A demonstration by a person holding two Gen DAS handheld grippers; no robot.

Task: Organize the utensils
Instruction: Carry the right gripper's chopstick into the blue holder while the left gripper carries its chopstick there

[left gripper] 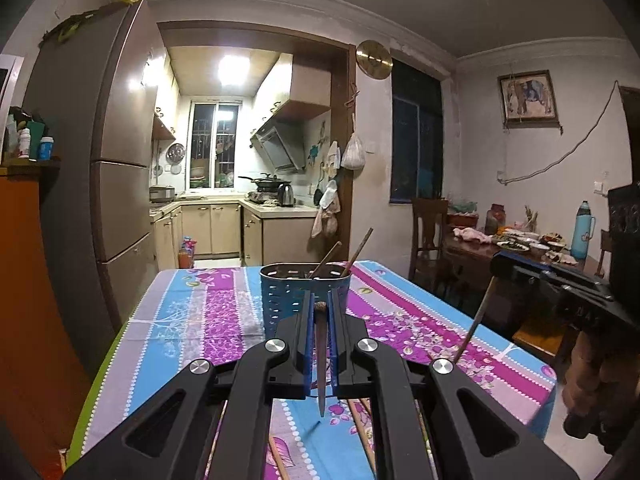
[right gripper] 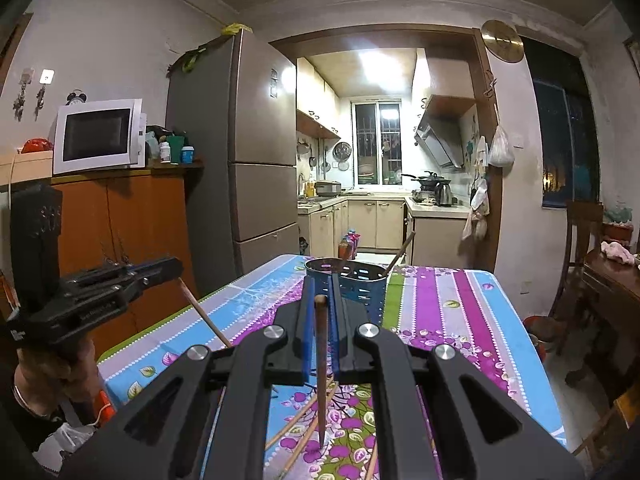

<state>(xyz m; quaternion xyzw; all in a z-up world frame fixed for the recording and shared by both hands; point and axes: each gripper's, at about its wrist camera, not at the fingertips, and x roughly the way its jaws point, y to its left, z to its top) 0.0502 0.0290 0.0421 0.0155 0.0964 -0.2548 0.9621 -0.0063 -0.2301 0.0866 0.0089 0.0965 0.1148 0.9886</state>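
Note:
A blue perforated utensil holder [left gripper: 305, 294] stands on the table with two chopsticks [left gripper: 358, 249] leaning out of it; it also shows in the right wrist view [right gripper: 360, 284]. My left gripper [left gripper: 320, 306] is shut on a dark chopstick [left gripper: 321, 360], held upright just short of the holder. My right gripper [right gripper: 320, 298] is shut on another chopstick [right gripper: 321, 364], also short of the holder. Each gripper shows in the other's view, the right one [left gripper: 500, 266] and the left one [right gripper: 172, 266]. Several loose chopsticks [right gripper: 304, 416] lie on the cloth under the grippers.
The table has a striped floral cloth [left gripper: 400, 320] in blue, purple and pink. A fridge [left gripper: 120, 160] and wooden cabinet [right gripper: 120, 220] stand to the left. A dining table with dishes [left gripper: 516, 240] and a chair stand to the right. The kitchen lies beyond.

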